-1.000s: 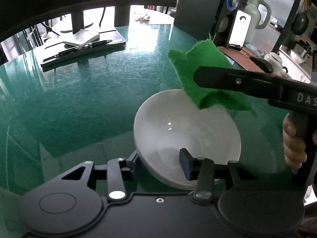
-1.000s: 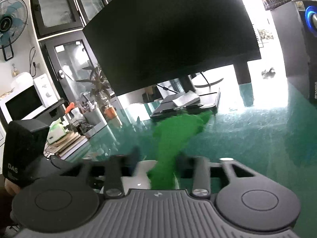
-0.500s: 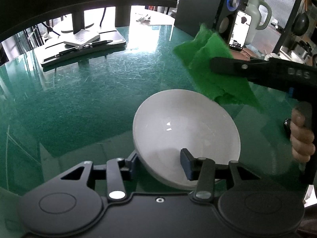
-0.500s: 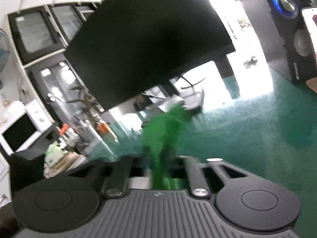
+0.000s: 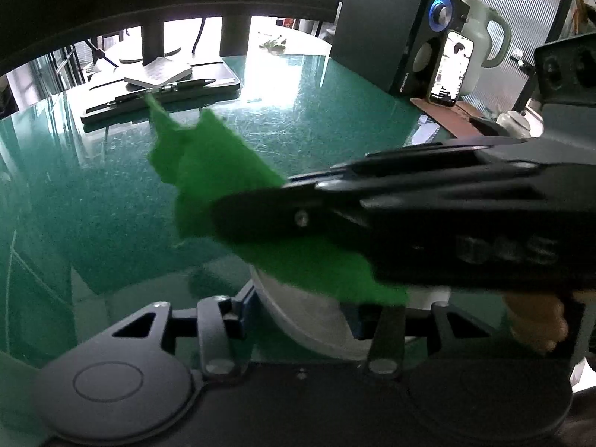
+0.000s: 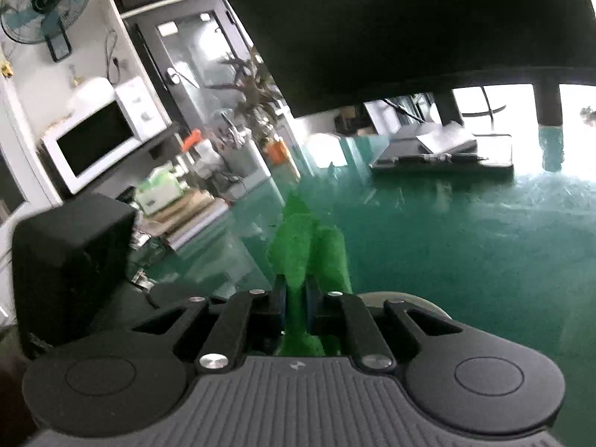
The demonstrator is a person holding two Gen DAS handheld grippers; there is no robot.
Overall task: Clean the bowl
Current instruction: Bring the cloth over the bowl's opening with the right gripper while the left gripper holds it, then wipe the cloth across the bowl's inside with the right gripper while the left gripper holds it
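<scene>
Surface: green glass-topped table (image 5: 93, 201), scratched and glossy, reflecting window light. Beyond the left gripper's jaws, at the far edge — a black tray (image 5: 160, 97) bearing a notepad and pens, under the feet of a dark monitor (image 6: 409, 26). Ahead and to the right of those jaws: a black speaker (image 5: 406, 33) with a blue-ringed knob, a lit phone (image 5: 452, 69) leaning on it, a pale kettle (image 5: 484, 37) behind.

Room, beyond the right gripper's jaws to their left: white microwave (image 6: 100, 134), wall fan (image 6: 41, 3), glass-door cabinet, potted plant, cluttered shelf.

Left gripper (image 5: 298, 311): pointed steeply down at the table, jaws part open and set on either side of the near rim of the white bowl (image 5: 313, 320), one finger outside the wall, one inside. Whether the pads press on the rim cannot be told, as much of the bowl is covered.

Right gripper (image 6: 296, 296): held level-ish across the left gripper's view, directly above the bowl; a hand (image 5: 536, 320) grips its handle. Its jaws have just been closing and now stand nearly together, pinching a green cloth (image 5: 223, 171) — the cloth juts forward past the fingertips and hangs down behind them over the bowl.
</scene>
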